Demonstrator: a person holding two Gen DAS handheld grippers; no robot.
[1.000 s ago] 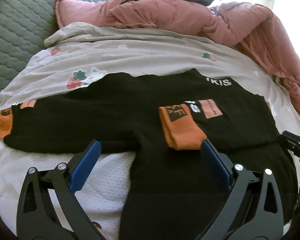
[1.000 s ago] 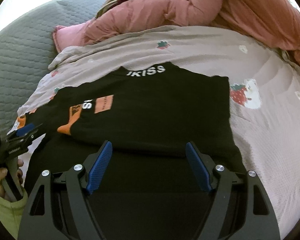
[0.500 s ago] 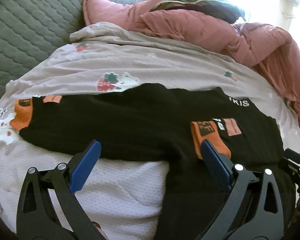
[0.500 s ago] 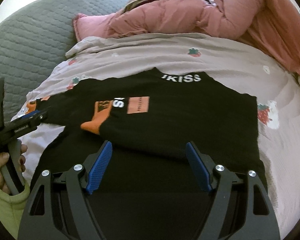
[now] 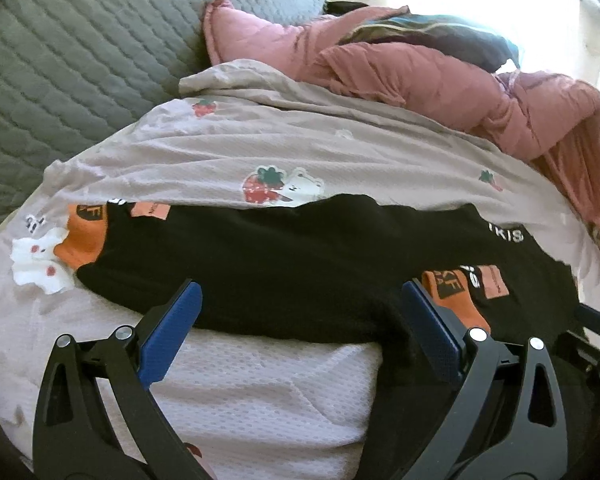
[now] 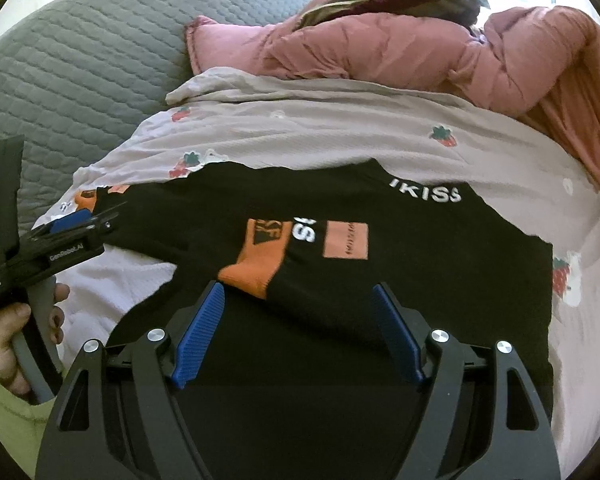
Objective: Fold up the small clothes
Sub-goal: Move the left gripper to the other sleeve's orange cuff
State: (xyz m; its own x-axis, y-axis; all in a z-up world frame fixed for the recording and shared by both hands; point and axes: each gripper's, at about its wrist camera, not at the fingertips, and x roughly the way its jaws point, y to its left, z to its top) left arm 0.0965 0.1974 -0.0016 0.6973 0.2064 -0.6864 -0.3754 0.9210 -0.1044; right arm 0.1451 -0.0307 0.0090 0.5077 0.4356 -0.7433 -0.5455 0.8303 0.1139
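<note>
A black long-sleeved top [image 5: 300, 264] [image 6: 400, 280] with white lettering lies flat on the bed. Its right sleeve is folded across the chest, orange cuff [image 6: 256, 268] [image 5: 456, 300] on the body. Its left sleeve stretches out sideways, ending in an orange cuff [image 5: 86, 236] [image 6: 86, 200]. My left gripper [image 5: 300, 332] is open and empty, low over the outstretched sleeve. It shows in the right wrist view [image 6: 80, 220] at the left, held by a hand. My right gripper [image 6: 296, 320] is open and empty over the lower body of the top.
The bed sheet [image 5: 300, 148] [image 6: 340, 128] is pale mauve with strawberry prints. A crumpled pink duvet [image 5: 460, 80] [image 6: 420, 52] lies at the far side. A grey quilted headboard [image 5: 60, 48] [image 6: 80, 64] rises at the left. A white mesh patch [image 5: 260, 392] lies below the sleeve.
My left gripper has moved left along the outstretched sleeve; the folded cuff has slid toward its right finger. My right gripper has swung left, bringing the folded cuff toward its centre. Both stayed open.
</note>
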